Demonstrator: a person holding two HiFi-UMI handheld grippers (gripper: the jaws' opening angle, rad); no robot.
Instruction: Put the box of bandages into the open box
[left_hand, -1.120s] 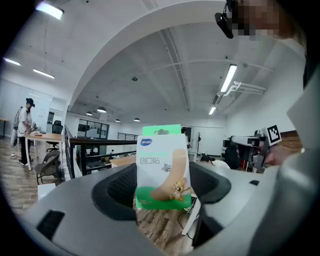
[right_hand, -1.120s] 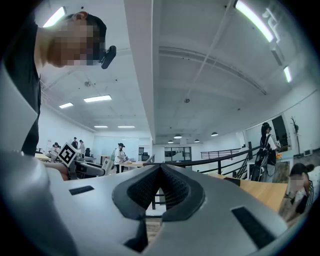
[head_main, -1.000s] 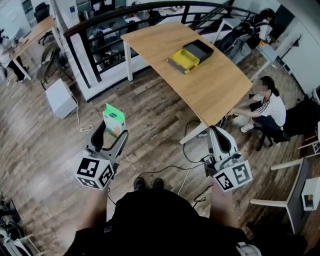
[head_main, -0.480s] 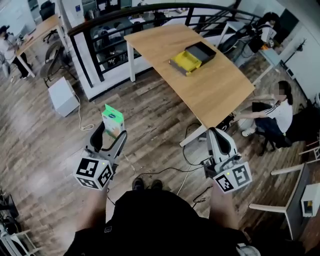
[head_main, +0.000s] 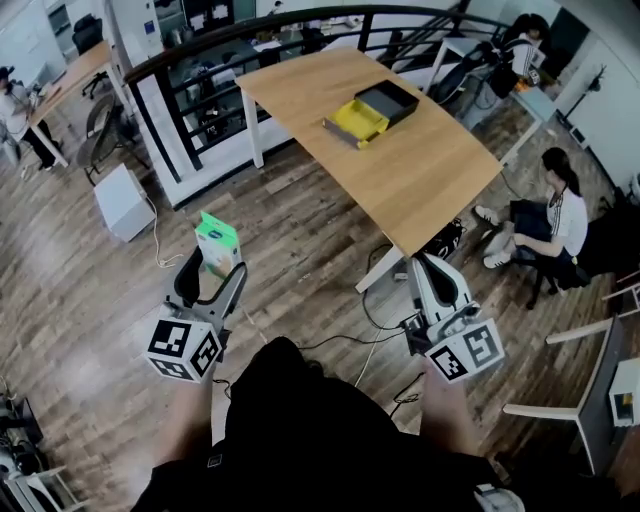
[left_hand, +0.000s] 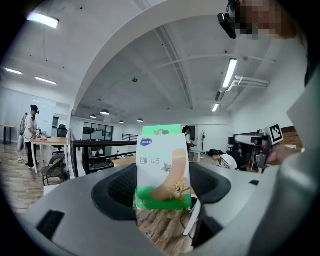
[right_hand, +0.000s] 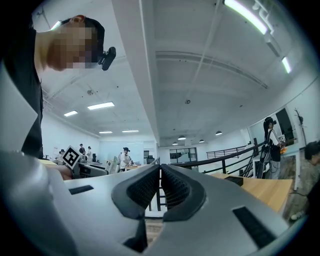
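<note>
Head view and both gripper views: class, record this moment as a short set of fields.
left gripper: shut on box of bandages, held upright over the floor
right gripper: jaws together, nothing between them
open box: on wooden table, ahead of the person
task stage: bandages not yet in the open box

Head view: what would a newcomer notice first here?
The green-and-white box of bandages stands out, clamped upright in the left tongs, low on the left above the wooden floor. Next comes the open box, yellow and dark, lying on the wooden table well ahead at upper centre. The right tongs are shut and empty at lower right.
</note>
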